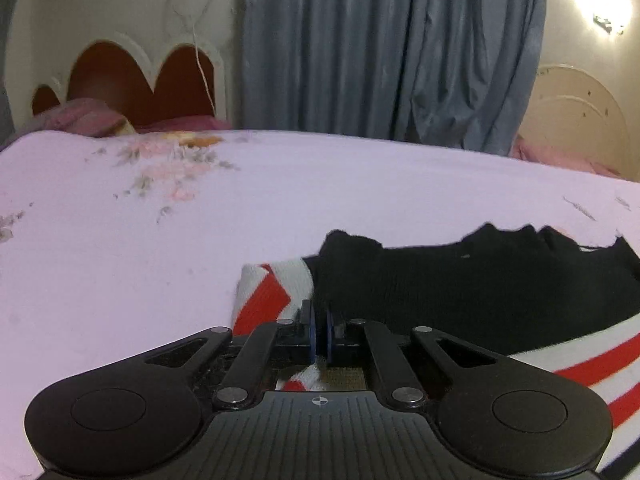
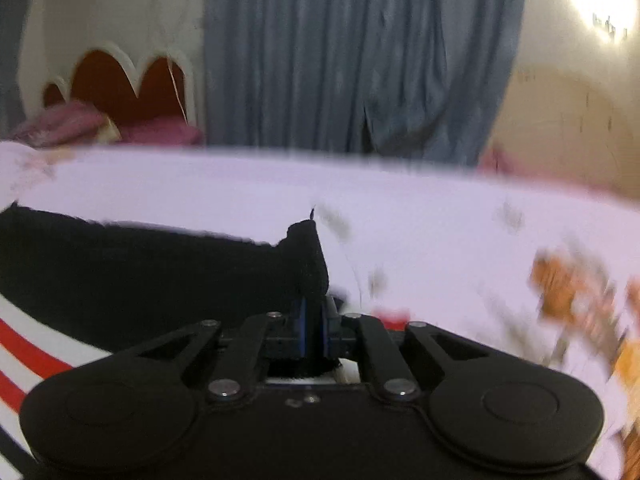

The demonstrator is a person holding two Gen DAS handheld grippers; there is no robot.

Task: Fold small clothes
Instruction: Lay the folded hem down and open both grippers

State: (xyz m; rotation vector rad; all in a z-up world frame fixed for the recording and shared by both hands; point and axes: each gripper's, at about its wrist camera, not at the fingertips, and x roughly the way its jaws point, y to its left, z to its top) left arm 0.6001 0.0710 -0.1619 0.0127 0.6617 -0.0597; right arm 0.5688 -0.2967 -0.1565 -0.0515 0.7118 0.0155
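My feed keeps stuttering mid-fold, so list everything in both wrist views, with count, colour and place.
garment: one, black with red and white striped bands, lying on the bed in front of both grippers.
bedsheet: one, pale lilac with flower print, under the garment.
curtain: one, grey-blue, behind the bed.
headboard: one, red-brown with white scalloped trim, far left.
pillows: count unclear, pink, below the headboard.
wall lamp: one, lit, upper right.
left hand-held gripper: black, shut on the garment's edge.
right hand-held gripper: black, shut on black cloth.

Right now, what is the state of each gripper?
Left gripper: closed, fingers pinching the sweater.
Right gripper: closed, fingers pinching its black edge.
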